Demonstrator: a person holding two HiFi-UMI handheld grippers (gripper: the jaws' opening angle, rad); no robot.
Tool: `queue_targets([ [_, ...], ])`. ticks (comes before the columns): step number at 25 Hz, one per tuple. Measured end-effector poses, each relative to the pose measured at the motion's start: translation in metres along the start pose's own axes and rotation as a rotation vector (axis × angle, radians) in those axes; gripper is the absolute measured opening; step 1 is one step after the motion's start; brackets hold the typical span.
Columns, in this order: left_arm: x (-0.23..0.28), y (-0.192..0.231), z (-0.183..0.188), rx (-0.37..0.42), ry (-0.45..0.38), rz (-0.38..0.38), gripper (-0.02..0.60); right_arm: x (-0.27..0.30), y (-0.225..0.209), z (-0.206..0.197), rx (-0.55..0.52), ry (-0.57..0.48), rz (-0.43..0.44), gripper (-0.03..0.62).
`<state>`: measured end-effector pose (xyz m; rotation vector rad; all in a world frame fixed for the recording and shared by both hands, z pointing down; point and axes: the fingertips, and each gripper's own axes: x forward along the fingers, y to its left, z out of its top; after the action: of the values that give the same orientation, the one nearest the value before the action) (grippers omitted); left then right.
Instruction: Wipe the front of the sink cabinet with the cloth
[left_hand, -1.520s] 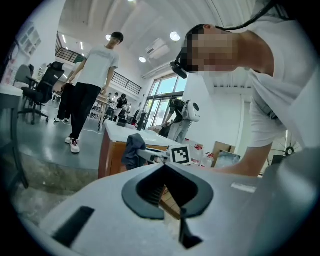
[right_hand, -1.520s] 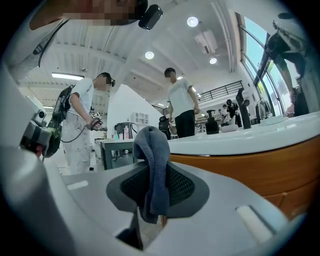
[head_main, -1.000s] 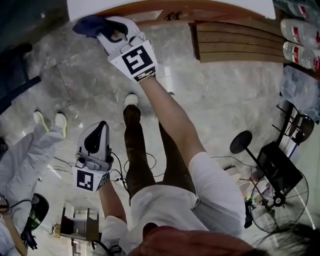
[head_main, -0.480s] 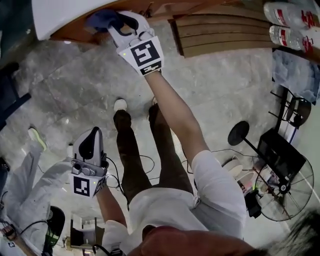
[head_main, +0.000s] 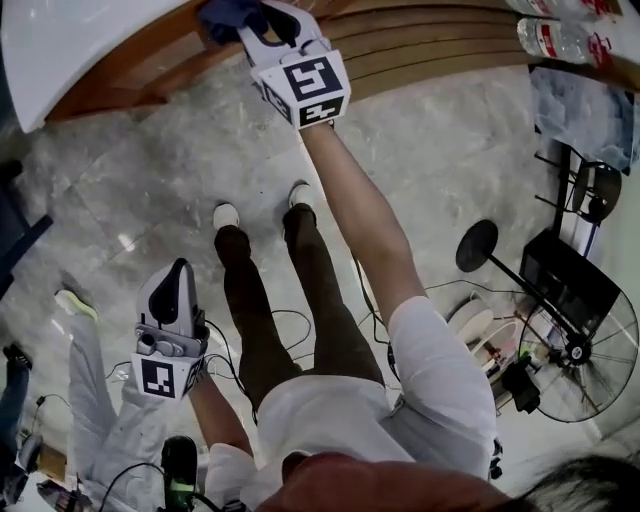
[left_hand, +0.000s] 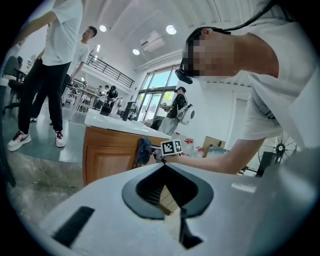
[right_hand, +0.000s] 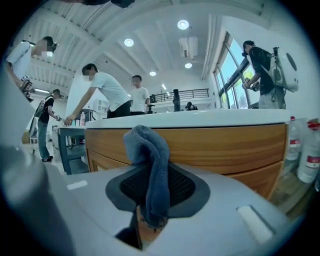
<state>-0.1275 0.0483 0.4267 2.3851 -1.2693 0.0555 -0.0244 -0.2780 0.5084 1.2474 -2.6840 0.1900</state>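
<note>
Blue cloth (right_hand: 150, 160) at the sink cabinet (right_hand: 225, 145) front, just under the counter (right_hand: 200, 119) edge.
The left gripper (head_main: 178, 270) hangs low, well apart from the cabinet, its jaws pressed together on nothing. The right gripper (head_main: 262, 22) pinches the cloth's lower end. The cloth's long axis runs up out of the jaws, its folded top pointing at the wood.
</note>
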Motion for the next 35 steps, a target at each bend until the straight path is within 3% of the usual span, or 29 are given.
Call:
queue_targets([
  [13,0.035,-0.019,-0.001,0.023,0.032,-0.050,0.000,-0.051,-0.146,-0.016,0.060,0.053,-0.235,0.112],
  [26,0.034,-0.021,-0.006,0.016,0.040,-0.049,0.000,-0.093,-0.243,-0.013,0.122,0.022,-0.522,0.109],
  [35,0.031,-0.025,-0.003,0.031,0.033,-0.041,0.000,-0.100,-0.259,-0.007,0.133,0.021,-0.529,0.106],
])
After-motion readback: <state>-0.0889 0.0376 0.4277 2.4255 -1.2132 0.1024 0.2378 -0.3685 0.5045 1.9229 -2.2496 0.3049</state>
